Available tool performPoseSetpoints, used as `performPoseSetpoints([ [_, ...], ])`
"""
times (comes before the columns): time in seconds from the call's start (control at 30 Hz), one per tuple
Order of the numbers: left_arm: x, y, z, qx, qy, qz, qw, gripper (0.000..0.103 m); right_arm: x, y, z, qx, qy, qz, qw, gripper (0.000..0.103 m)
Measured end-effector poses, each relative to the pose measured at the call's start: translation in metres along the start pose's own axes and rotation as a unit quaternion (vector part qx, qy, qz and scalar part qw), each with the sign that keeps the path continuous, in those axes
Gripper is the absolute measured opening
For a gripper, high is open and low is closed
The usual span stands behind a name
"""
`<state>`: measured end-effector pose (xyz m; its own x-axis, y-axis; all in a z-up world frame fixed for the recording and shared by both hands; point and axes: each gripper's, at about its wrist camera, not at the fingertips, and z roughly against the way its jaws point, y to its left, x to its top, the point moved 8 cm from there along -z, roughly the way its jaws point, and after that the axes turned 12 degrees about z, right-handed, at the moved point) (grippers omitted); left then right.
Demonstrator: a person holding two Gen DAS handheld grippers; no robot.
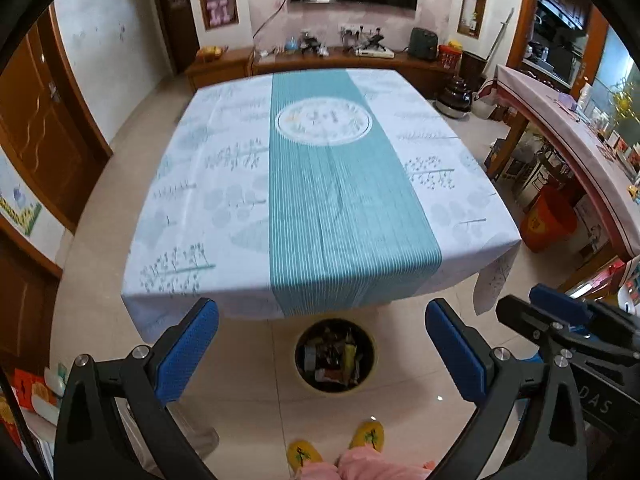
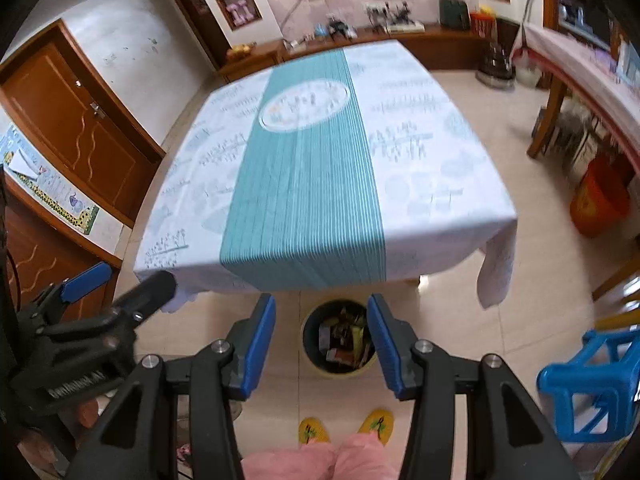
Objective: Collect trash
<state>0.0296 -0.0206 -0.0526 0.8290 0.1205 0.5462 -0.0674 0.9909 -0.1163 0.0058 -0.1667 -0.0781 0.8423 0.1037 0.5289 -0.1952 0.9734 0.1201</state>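
Both claws are released and carry nothing: the left claw [image 1: 322, 344] spread wide, the right claw [image 2: 321, 334] about half apart. The trash sits in the round bin [image 2: 339, 338] on the floor, just off the worktop's [image 1: 224, 200] near edge, by the person's yellow slippers [image 1: 374, 436]. The cloth looks bare, so little seems left. Likely risks: a foot tipping the bin, or the right claw striking the blue stool [image 2: 592, 388] nearby.

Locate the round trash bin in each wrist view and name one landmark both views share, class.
Left wrist: trash bin low centre, on the floor below the table edge, seen between the open left gripper fingers.
Right wrist: trash bin low centre, between the open right gripper fingers.
Shared landmark: teal stripe of the tablecloth.
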Motion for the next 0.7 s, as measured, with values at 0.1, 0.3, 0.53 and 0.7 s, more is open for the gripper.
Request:
performPoseSetpoints([
  [0.1,0.001,-0.002,0.003,0.003,-0.006,0.001,1.0000,0.102,0.007,0.002,0.004,-0.019,-0.011,0.014,1.000,0.048],
  [0.3,0.002,0.000,0.006,0.006,-0.010,0.004,0.9999,0.102,0.010,0.000,0.008,-0.016,-0.010,0.008,1.000,0.048],
  [0.53,0.003,0.006,0.006,0.012,-0.009,0.013,0.9998,0.102,0.013,0.003,0.011,-0.015,-0.017,0.013,1.000,0.048],
  [0.7,0.003,0.014,0.006,0.018,-0.008,0.025,0.9995,0.102,0.018,0.009,0.011,-0.015,-0.020,0.024,0.999,0.048],
])
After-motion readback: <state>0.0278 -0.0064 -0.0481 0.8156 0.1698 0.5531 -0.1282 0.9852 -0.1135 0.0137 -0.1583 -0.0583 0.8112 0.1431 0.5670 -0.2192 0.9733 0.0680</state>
